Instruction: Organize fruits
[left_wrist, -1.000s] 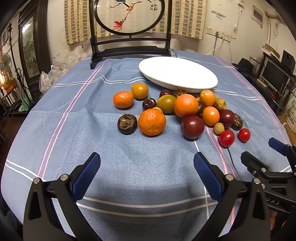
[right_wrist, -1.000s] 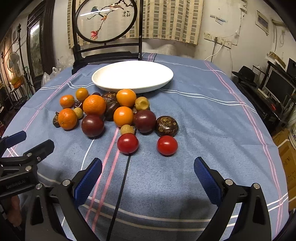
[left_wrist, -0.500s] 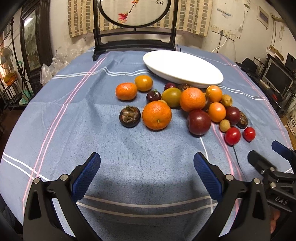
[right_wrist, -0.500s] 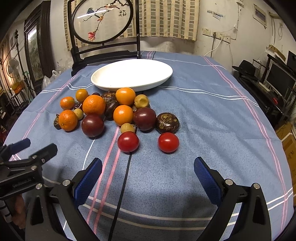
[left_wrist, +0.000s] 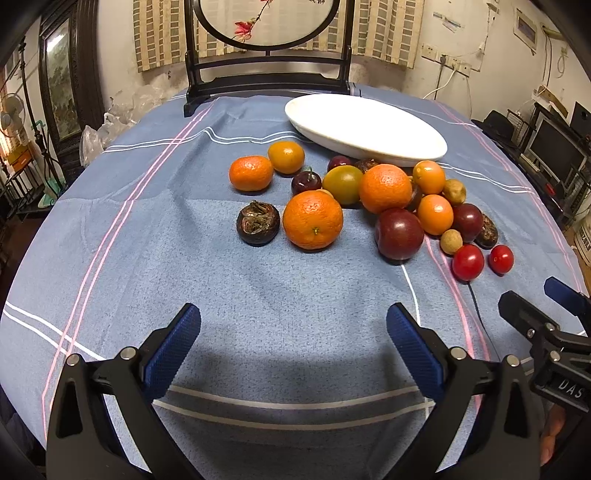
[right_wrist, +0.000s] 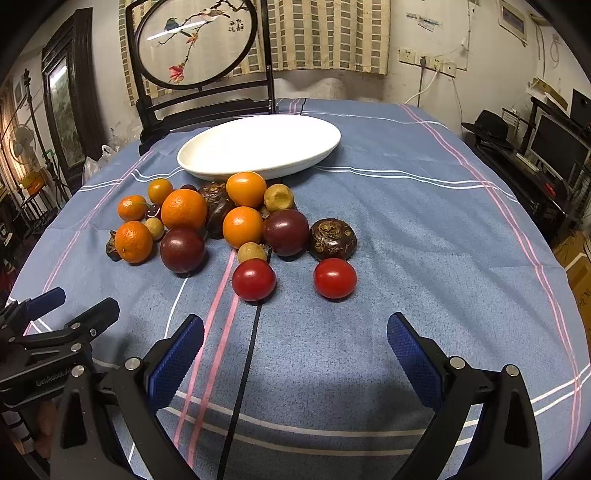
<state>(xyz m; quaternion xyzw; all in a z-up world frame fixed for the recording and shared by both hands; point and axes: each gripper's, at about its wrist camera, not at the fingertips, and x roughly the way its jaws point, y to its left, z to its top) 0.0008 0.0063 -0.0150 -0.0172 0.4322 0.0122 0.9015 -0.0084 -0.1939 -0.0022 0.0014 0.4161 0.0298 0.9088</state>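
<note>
Left gripper (left_wrist: 293, 343) is hovering low over the blue striped tablecloth (left_wrist: 147, 258), jaws spread wide, nothing between them. Right gripper (right_wrist: 295, 347) is doing likewise, jaws wide apart and empty; it is also showing at the lower right edge of the left wrist view.

Fruits are sitting loose on the cloth in a cluster at frame centre, none on the white plate (right_wrist: 258, 147), which is lying just behind them, upper centre. In the left view a large orange (left_wrist: 313, 219) is resting nearest, with a dark wrinkled fruit (left_wrist: 258, 222) just left of it. In the right view two red tomatoes (right_wrist: 254, 279) are lying closest to the jaws.
</note>
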